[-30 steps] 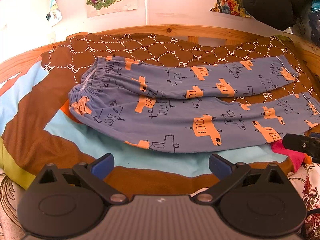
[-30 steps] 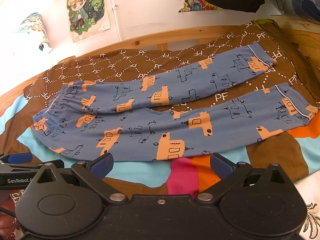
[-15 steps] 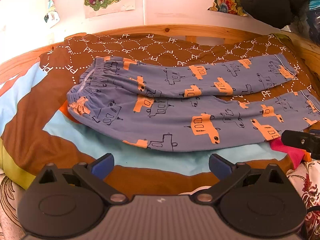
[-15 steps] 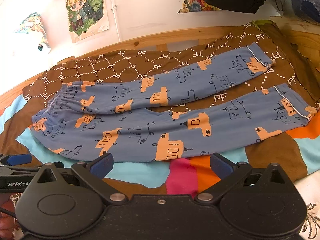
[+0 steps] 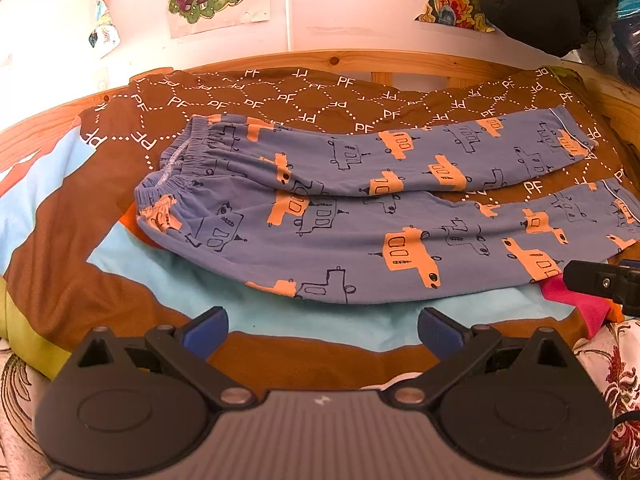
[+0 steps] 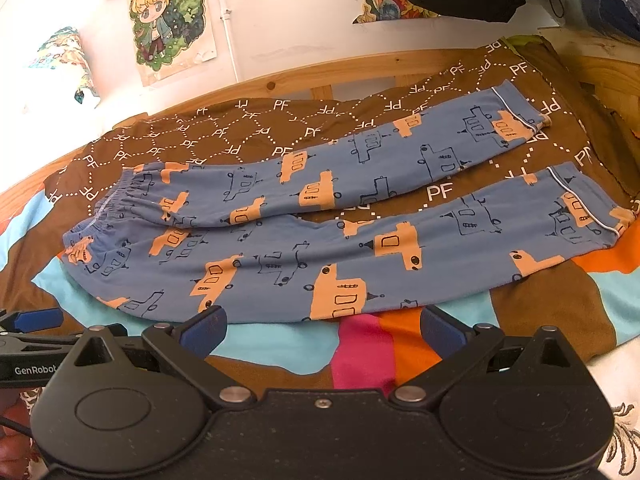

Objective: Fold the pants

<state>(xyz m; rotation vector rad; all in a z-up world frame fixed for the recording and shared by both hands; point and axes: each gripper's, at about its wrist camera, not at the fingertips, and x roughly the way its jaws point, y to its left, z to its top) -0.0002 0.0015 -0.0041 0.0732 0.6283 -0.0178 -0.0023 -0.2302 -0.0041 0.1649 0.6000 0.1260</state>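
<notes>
Blue pants (image 5: 352,216) (image 6: 320,236) printed with orange vehicles lie flat on the bed, waistband (image 5: 176,168) (image 6: 108,208) to the left, both legs stretched right and spread apart at the cuffs (image 6: 516,116). My left gripper (image 5: 322,326) is open, hovering just short of the near leg's lower edge, empty. My right gripper (image 6: 322,326) is open too, at the same near edge further along the leg, holding nothing. The right gripper's finger (image 5: 600,280) shows at the left view's right edge; the left gripper's blue pad (image 6: 36,318) shows at the right view's left edge.
A brown patterned blanket (image 5: 280,96) with blue, pink and orange patches (image 6: 368,348) covers the bed. A wooden bed rail (image 5: 400,62) runs along the far side under a white wall with posters (image 6: 172,20). Dark clothing (image 5: 532,0) hangs top right.
Both grippers have crept slightly forward toward the pants; the right one now sits closer to the near leg's edge. The pants have not moved.
</notes>
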